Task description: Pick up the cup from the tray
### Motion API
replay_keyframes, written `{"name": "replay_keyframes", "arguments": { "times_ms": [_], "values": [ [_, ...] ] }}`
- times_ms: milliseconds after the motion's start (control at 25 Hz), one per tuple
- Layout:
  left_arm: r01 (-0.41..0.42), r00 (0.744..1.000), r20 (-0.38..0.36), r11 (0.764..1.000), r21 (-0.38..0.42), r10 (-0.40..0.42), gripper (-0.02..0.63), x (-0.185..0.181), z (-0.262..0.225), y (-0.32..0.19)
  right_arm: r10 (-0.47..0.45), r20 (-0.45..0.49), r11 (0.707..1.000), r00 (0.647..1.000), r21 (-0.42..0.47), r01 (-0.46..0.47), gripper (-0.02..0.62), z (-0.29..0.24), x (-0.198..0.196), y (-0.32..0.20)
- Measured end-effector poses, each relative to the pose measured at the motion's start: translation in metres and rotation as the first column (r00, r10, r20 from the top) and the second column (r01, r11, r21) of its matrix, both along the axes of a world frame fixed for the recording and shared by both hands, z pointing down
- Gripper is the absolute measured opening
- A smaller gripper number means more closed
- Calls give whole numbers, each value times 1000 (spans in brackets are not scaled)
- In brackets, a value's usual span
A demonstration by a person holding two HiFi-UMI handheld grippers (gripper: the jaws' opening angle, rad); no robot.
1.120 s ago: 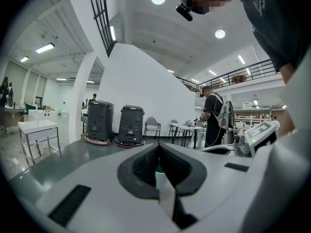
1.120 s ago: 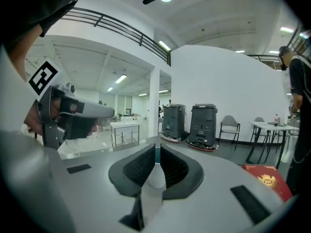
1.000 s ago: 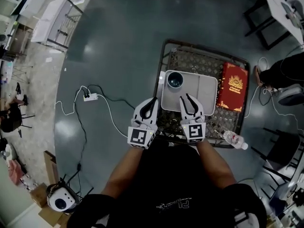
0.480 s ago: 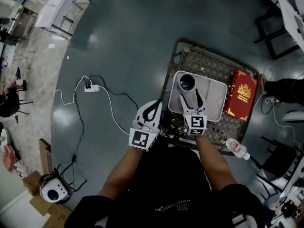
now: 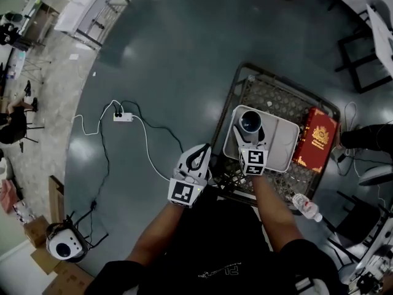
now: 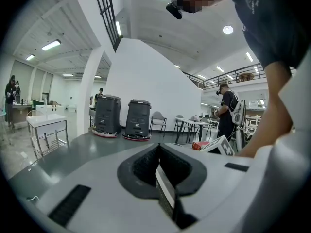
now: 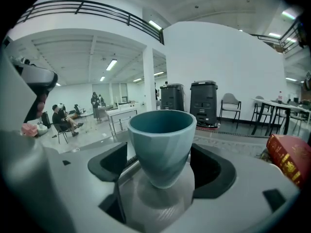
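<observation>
A blue-grey cup point(image 5: 250, 122) stands upright at the near left corner of a pale grey tray point(image 5: 281, 145) on a wire-mesh table. My right gripper point(image 5: 249, 132) reaches over the tray's near edge. Its jaws are opening and stand one on each side of the cup. In the right gripper view the cup point(image 7: 163, 140) fills the gap of the right gripper point(image 7: 163, 155), with the pads set back from its sides. My left gripper point(image 5: 198, 158) hangs left of the table, over the floor. In its own view the left gripper point(image 6: 159, 153) is shut on nothing.
A red box point(image 5: 315, 139) lies on the black wire-mesh table point(image 5: 270, 86) right of the tray. A water bottle point(image 5: 305, 205) sits at the table's near right corner. A power strip point(image 5: 123, 117) with cables lies on the floor to the left. Chairs stand at the right.
My right gripper has moved forward over the tray to the cup, and its jaws now straddle it. The left gripper has stayed beside the table.
</observation>
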State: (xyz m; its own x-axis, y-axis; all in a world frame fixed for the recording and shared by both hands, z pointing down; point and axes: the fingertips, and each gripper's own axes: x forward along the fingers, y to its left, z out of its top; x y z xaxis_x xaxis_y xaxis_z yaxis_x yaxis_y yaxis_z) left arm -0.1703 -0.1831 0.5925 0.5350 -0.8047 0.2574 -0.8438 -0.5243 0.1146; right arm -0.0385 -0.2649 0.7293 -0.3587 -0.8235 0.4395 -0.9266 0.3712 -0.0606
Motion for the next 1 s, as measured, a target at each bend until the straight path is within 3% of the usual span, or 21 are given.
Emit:
{"name": "replay_keyframes", "arguments": {
  "times_ms": [200, 680, 1000],
  "values": [
    [8, 998, -57, 1000, -1, -8, 9, 0, -3, 2, 15, -10, 1000, 1000, -11, -15, 382, 8, 1, -12],
    [-7, 998, -57, 1000, -11, 7, 10, 6, 1, 8, 6, -7, 1000, 1000, 18, -6, 379, 7, 3, -23],
    [-42, 999, -16, 999, -11, 42, 9, 10, 0, 4, 10, 18, 997, 1000, 82, -11, 377, -34, 4, -13]
  ]
}}
